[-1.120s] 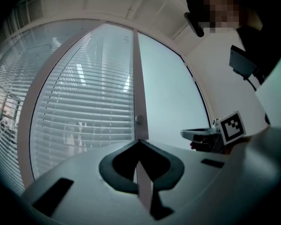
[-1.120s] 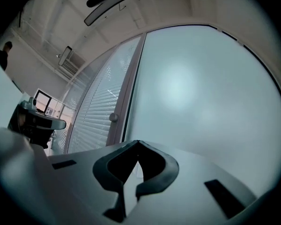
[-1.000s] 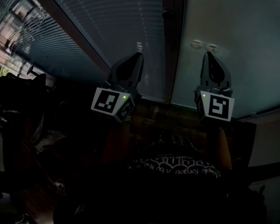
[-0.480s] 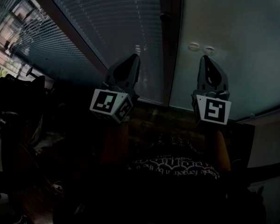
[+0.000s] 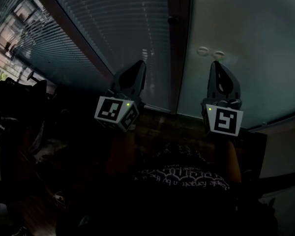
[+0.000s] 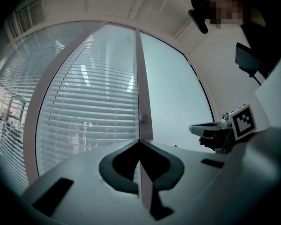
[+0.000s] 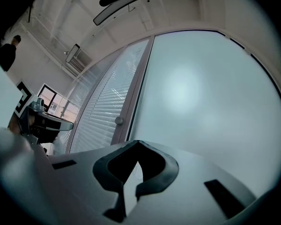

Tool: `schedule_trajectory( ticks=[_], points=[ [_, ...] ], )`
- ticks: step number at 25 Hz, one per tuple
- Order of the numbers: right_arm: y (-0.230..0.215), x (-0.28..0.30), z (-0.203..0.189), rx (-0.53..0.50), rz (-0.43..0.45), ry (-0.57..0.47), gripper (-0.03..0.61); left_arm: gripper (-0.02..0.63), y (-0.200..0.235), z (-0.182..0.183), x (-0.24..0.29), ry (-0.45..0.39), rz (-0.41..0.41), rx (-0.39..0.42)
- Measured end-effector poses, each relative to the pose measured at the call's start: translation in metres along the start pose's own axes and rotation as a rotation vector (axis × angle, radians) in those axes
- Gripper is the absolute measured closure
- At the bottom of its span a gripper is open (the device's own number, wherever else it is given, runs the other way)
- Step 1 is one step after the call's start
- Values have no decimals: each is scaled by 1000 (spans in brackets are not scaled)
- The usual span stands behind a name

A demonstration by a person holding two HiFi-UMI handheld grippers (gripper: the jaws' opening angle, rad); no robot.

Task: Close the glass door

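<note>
The glass door's frosted panel (image 5: 246, 43) fills the right of the head view, beside a dark upright frame (image 5: 179, 48) bearing a small round knob (image 5: 172, 19). My left gripper (image 5: 137, 65) is shut on nothing and points at the slatted-blind glass (image 5: 113, 23) just left of the frame. In the left gripper view its tips (image 6: 139, 142) sit below the knob (image 6: 143, 118). My right gripper (image 5: 218, 65) is also shut and empty, aimed at the frosted panel (image 7: 196, 93), with the knob (image 7: 118, 120) to its left. Whether either tip touches the glass I cannot tell.
Dark furniture and equipment (image 5: 19, 97) stand at the left by a bright window. A person (image 7: 9, 50) stands far off at the upper left of the right gripper view, under a ceiling lamp (image 7: 119, 3). A white wall (image 6: 225, 78) lies right of the door.
</note>
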State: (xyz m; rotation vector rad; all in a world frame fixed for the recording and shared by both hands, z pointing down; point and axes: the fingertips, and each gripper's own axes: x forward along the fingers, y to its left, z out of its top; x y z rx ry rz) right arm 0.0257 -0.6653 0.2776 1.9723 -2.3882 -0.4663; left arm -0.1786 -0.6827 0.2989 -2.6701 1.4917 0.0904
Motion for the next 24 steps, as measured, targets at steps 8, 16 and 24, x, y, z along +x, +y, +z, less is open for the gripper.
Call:
schedule_trajectory(
  ticks=[8, 16, 24],
  points=[
    [-4, -2, -2, -2, -15, 5, 575, 612, -2, -3, 2, 4, -5, -8],
    [-8, -2, -3, -5, -27, 6, 577, 612, -4, -4, 5, -4, -18, -12],
    [-9, -6, -2, -5, -25, 12, 575, 612, -7, 0, 1, -7, -19, -3]
  ],
)
